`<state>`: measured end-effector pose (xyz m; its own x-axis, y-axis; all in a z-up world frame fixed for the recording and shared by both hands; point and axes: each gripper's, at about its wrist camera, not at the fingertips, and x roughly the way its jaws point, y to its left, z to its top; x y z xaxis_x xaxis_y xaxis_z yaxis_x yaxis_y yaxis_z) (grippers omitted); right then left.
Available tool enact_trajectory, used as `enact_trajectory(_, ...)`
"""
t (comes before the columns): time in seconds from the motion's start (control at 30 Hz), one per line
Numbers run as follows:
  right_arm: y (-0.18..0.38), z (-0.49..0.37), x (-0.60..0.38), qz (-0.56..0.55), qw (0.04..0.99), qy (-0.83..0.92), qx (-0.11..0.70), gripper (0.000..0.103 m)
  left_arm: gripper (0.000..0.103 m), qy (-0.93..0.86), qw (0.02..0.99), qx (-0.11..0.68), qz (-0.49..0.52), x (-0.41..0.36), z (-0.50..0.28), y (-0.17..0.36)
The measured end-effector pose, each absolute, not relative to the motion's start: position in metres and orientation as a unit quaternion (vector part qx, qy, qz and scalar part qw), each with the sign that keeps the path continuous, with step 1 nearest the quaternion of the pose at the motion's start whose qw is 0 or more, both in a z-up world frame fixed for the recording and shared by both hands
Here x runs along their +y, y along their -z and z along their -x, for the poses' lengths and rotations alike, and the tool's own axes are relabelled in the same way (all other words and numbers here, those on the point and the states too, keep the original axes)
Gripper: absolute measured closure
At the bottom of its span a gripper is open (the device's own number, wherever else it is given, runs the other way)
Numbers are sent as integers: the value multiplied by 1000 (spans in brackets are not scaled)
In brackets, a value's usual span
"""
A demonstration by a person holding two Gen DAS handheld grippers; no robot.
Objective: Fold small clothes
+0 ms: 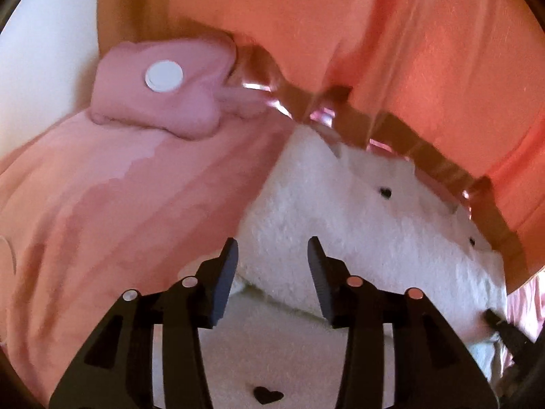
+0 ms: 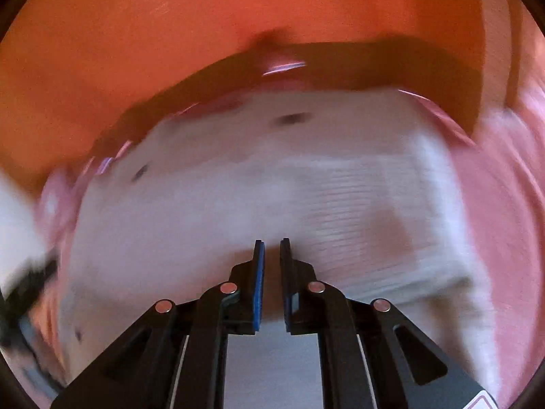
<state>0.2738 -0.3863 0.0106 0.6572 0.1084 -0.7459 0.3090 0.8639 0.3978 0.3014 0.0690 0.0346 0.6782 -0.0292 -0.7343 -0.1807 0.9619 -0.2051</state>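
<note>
A fluffy white garment [image 1: 357, 225] with small black hearts lies on a pink cloth surface [image 1: 112, 204]. My left gripper [image 1: 272, 255] is open just above the garment's near fold, with nothing between its fingers. In the right wrist view the same white garment [image 2: 238, 187] fills the middle, blurred by motion. My right gripper [image 2: 271, 248] is nearly closed over the garment, with a narrow gap between the pads; whether it pinches fabric is not clear. The right gripper's tip also shows at the lower right of the left wrist view [image 1: 507, 334].
A folded pink garment [image 1: 163, 92] with a white round tag lies at the back left. An orange wall or panel [image 1: 374, 34] rises behind the garment, with a brown edge strip [image 1: 425, 150] along its base. A pale surface [image 1: 44, 51] shows at the far left.
</note>
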Motion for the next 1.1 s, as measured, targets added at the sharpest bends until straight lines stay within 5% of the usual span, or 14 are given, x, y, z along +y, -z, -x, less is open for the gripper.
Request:
enact_trajectory(0.13,-24,-254,-414,-263,882,74,385,86,62,-43,890,435,130,66,-308,-14)
enact_trajectory(0.37,-16,-261,-414,-232,880,90,405,94,61,-51,884,445,131,73,-309,-3)
enact_trajectory(0.5,-22,-257,-421,-227,886,110,390,59,58,-51,885,446,123,71,-309,-4)
enact_trajectory(0.53,-15,-257,-422,-229,880,112,400,58,57,-51,886,446,120,71,-310,-3)
enact_trajectory(0.6,-6,-261,-419,-218,880,115,405,59,57,-51,886,445,118,69,-310,-3)
enact_trajectory(0.73,-31,-261,-405,-180,902,104,378,103,57,-51,886,444,123,72,-309,-2)
enact_trajectory(1.1,-20,-261,-426,-228,883,115,393,99,56,-52,887,444,117,72,-312,-1)
